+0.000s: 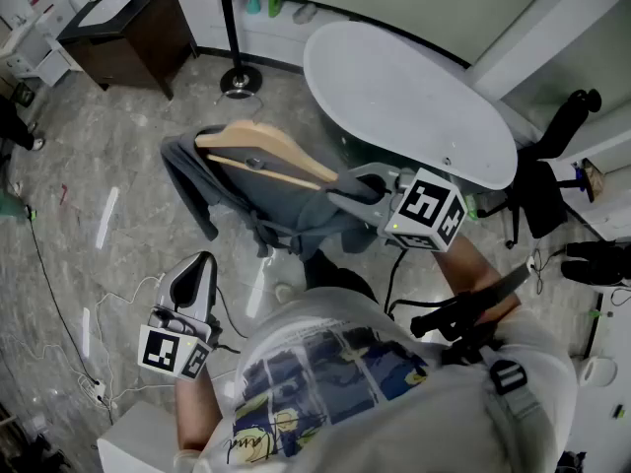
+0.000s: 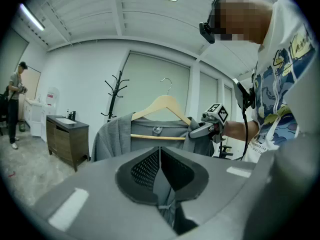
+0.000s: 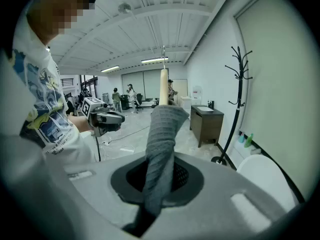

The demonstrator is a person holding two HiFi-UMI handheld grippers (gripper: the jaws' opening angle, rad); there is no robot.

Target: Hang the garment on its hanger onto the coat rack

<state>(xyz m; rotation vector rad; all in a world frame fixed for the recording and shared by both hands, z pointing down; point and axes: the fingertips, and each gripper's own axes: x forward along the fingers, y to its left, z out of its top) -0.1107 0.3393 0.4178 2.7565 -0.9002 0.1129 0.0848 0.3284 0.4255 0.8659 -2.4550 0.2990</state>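
The grey garment (image 1: 281, 205) on its wooden hanger (image 1: 264, 152) is up in the air, its shoulder clamped in the closed right tool (image 1: 343, 187), the left tool (image 1: 200, 269) closed and empty, but the black coat rack (image 1: 240, 79) stands far off, so the hanging itself is not yet done.

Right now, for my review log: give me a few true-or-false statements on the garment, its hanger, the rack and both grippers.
1. The right gripper is shut on the grey garment. True.
2. The hanger hangs on the coat rack. False: it is held up in the air, apart from the rack.
3. The left gripper grips the garment. False: it is shut on nothing, apart from it.
4. The hanger is wooden. True.
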